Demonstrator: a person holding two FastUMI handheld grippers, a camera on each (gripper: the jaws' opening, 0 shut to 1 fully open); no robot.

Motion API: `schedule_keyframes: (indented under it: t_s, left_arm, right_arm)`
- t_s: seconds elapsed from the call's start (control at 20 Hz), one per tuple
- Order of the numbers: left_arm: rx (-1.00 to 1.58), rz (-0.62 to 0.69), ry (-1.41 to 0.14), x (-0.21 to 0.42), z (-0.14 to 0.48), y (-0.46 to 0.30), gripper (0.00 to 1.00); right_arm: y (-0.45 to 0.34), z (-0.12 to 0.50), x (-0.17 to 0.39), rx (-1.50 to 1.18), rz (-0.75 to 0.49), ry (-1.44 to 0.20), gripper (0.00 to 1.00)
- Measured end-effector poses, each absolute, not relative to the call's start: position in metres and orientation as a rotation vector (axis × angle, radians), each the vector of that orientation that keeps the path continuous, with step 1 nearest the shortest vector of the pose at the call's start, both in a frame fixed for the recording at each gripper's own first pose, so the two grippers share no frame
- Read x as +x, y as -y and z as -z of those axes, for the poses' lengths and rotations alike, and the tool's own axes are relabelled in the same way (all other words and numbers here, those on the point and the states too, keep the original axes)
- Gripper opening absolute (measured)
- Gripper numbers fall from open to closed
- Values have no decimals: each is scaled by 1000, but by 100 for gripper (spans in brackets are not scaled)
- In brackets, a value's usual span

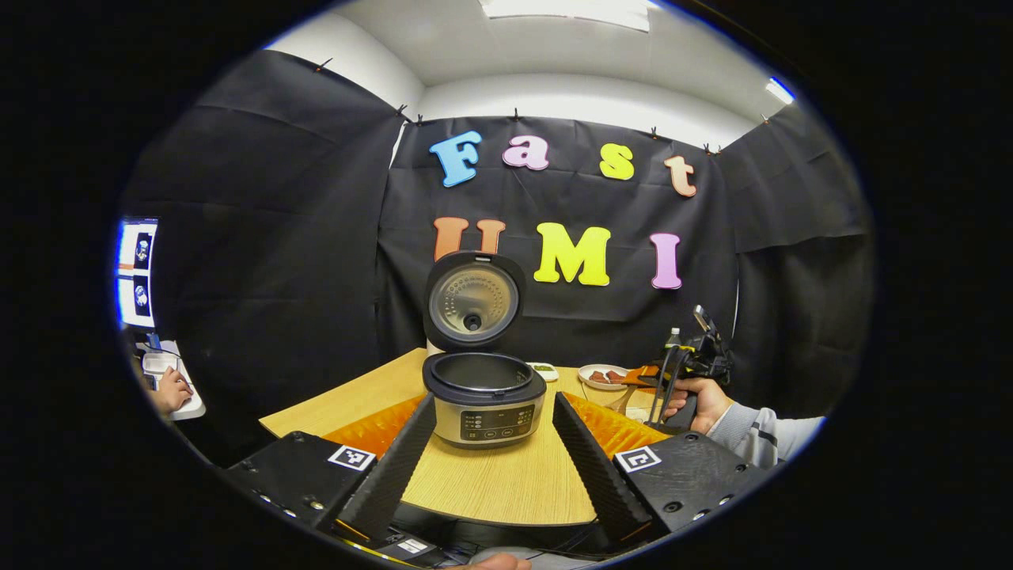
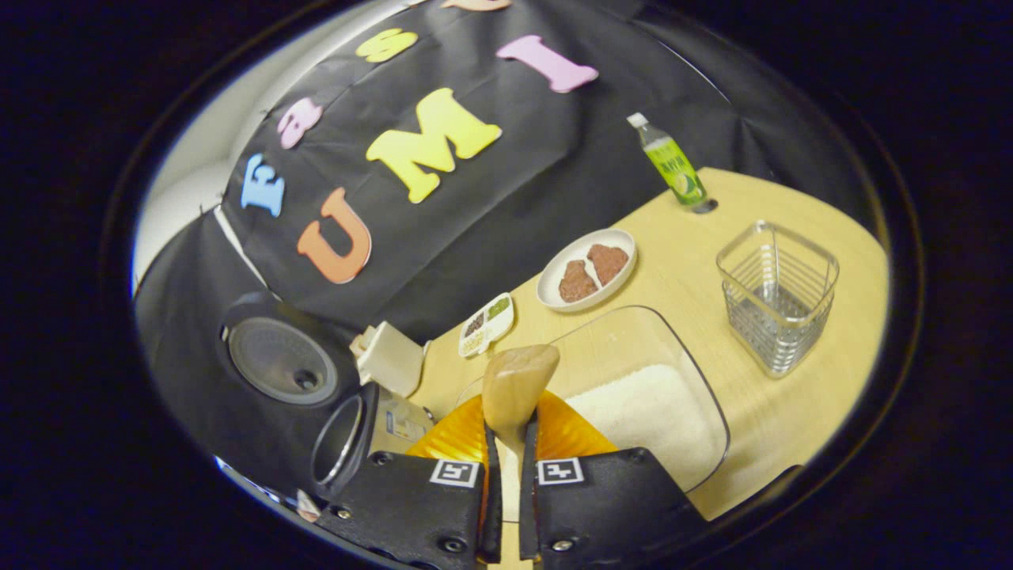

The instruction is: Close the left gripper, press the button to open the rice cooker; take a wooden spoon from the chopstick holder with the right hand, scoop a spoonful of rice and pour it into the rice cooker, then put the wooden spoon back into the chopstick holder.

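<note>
I count the first step done: the cooker (image 1: 484,400) stands on the table (image 1: 506,483) with its lid (image 1: 473,299) swung up and the inner pot showing bare, no rice that I can make out from here. My left gripper (image 1: 495,451) hangs back from the cooker with its fingers spread wide, gripping nothing, the cooker framed between them. My right gripper (image 2: 510,443) is clamped tight on the spoon (image 2: 518,384), the handle pinched between both fingers and the bowl of the spoon sticking out forward over the tray (image 2: 633,396). So the spoon is already out of the holder (image 2: 777,294), which sits bare on the table to the right of the tray, well apart from the cooker. The rice (image 2: 645,412) lies heaped in the near part of the tray, just beside the spoon; I cannot tell whether the spoon bowl carries any yet. What I reckon is left: scoop, carry it over to the open cooker on the left of the right gripper view, tip it in, then return the spoon to the holder.
</note>
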State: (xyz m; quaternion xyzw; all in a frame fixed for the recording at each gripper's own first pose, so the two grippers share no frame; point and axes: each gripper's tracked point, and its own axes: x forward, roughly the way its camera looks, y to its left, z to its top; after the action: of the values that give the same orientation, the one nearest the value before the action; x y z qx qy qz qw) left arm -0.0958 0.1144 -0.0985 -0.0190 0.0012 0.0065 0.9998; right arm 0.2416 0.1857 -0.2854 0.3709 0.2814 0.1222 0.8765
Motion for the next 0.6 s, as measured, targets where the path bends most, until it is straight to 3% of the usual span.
schedule_keyframes:
  t_s: [0.15,0.6]
  left_arm:
    - [-46,-23,-5,-94,99,-117,95]
    - [-21,-6,-11,-95,102,-110,95]
  right_arm:
    - [-176,288,247,949,-260,-604,13]
    - [-152,278,248,1150,-220,-569,13]
